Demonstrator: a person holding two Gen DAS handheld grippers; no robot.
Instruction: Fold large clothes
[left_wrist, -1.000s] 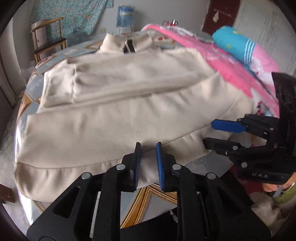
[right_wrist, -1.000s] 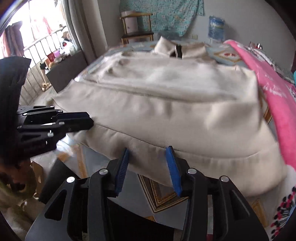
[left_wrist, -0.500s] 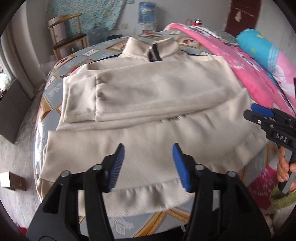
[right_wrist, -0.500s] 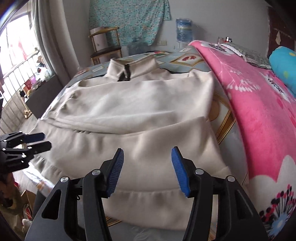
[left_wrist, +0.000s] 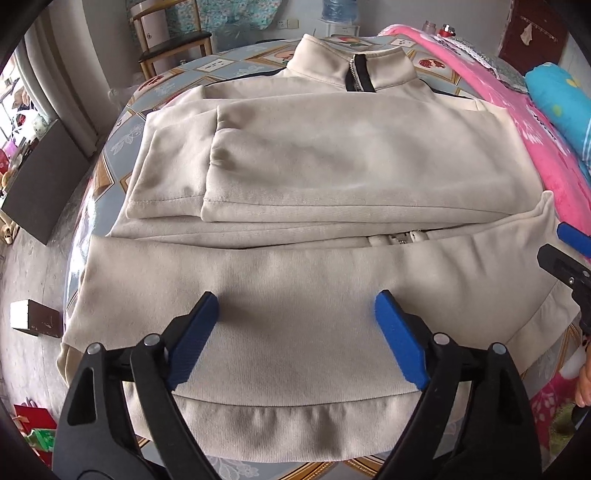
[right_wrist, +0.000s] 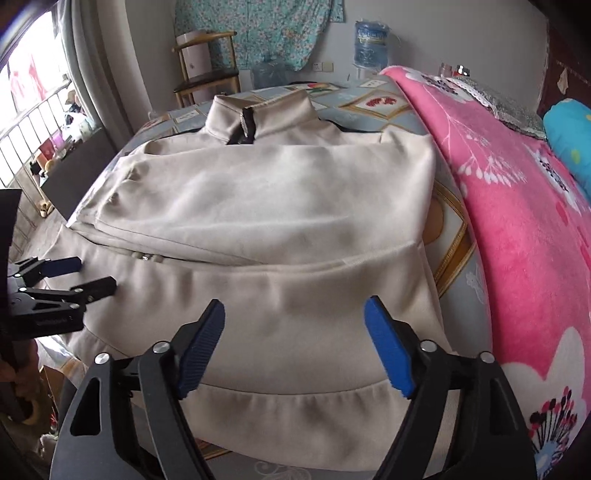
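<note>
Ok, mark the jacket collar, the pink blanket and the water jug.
jacket collar (left_wrist: 325, 61): left wrist view, left half of collar.
pink blanket (right_wrist: 517, 221): right wrist view, middle of blanket.
water jug (right_wrist: 370, 44): right wrist view, bottle body.

The jacket (left_wrist: 295, 177) lies flat on the table (left_wrist: 122, 140) ahead of you, collar (left_wrist: 354, 66) at the far end, hem (left_wrist: 295, 428) nearest you, and both sleeves (left_wrist: 170, 166) folded across its middle. Your left gripper (left_wrist: 295, 328) hangs over the hem's left part with jaws wide apart, and your right gripper (right_wrist: 293, 339) hangs likewise over the right part, each just above the cloth. A blanket (right_wrist: 517, 221) lies along the jacket's right side, a chair (right_wrist: 207, 77) stands behind the table to the left, and a water bottle (right_wrist: 369, 44) stands behind it near the wall.
</note>
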